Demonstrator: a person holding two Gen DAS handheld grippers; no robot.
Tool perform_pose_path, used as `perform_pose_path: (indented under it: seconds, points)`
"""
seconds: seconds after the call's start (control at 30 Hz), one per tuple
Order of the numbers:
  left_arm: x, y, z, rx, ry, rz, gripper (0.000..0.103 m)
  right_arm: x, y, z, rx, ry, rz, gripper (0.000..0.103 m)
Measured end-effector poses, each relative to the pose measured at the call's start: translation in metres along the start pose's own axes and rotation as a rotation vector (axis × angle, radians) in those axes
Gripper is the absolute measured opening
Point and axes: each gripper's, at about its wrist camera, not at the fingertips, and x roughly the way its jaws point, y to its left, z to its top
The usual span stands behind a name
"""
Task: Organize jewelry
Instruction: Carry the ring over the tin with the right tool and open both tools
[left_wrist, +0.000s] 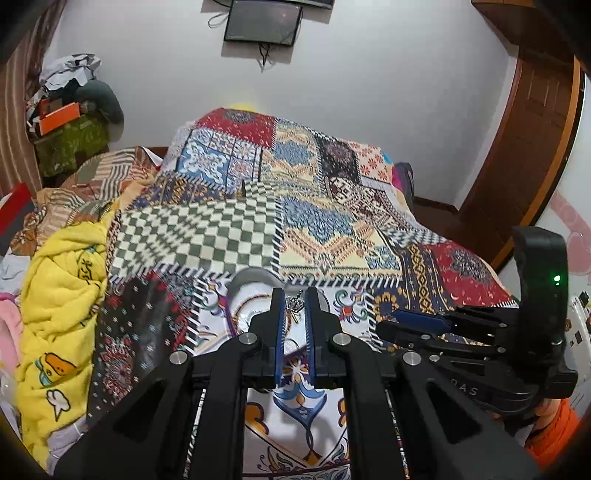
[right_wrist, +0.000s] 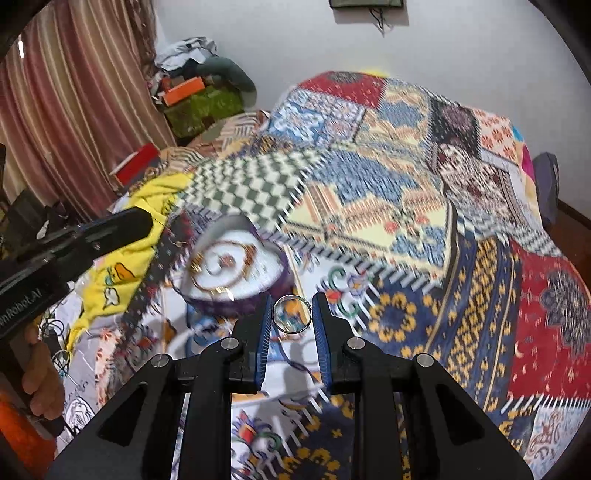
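Observation:
My left gripper (left_wrist: 294, 308) is shut on a small silver crown-shaped ring (left_wrist: 295, 305), held above the patterned bedspread. Just behind its fingers sits a round jewelry dish (left_wrist: 243, 291) with a white lining, partly hidden. My right gripper (right_wrist: 293, 314) is shut on a plain silver ring (right_wrist: 292, 314), pinched by its rim between the blue pads. The same jewelry dish (right_wrist: 236, 266), purple-walled and holding several gold chains and rings, lies just up and left of the right gripper. The left gripper (right_wrist: 144, 221) shows at the left edge of the right wrist view, and the right gripper (left_wrist: 399, 321) at the right of the left wrist view.
A patchwork bedspread (left_wrist: 314, 221) covers the bed. A yellow cartoon blanket (left_wrist: 62, 295) is bunched at the left. A hand (right_wrist: 40, 376) with an orange sleeve holds the left tool. Clutter and an orange box (left_wrist: 59, 116) stand in the far left corner, a wooden door (left_wrist: 524, 155) at right.

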Motion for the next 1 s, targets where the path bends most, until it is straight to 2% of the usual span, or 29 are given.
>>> perform_pose_path:
  seconds: [0.23,0.47,0.7,1.0]
  points:
    - [-0.005,0.008,0.015,0.011,-0.035,0.024,0.008,0.008,0.014,0.018,-0.038,-0.028,0.029,0.020]
    - [0.000,0.018,0.025,0.010,-0.049,0.037,0.008,0.026,0.020,0.027,-0.066,-0.013,0.043,0.020]
    - [0.018,0.027,0.025,0.001,-0.028,0.028,0.008,0.051,0.025,0.029,-0.084,0.031,0.061,0.020]
    - [0.053,0.035,0.022,-0.008,0.051,-0.025,0.008,0.072,0.027,0.029,-0.108,0.076,0.069,0.020]
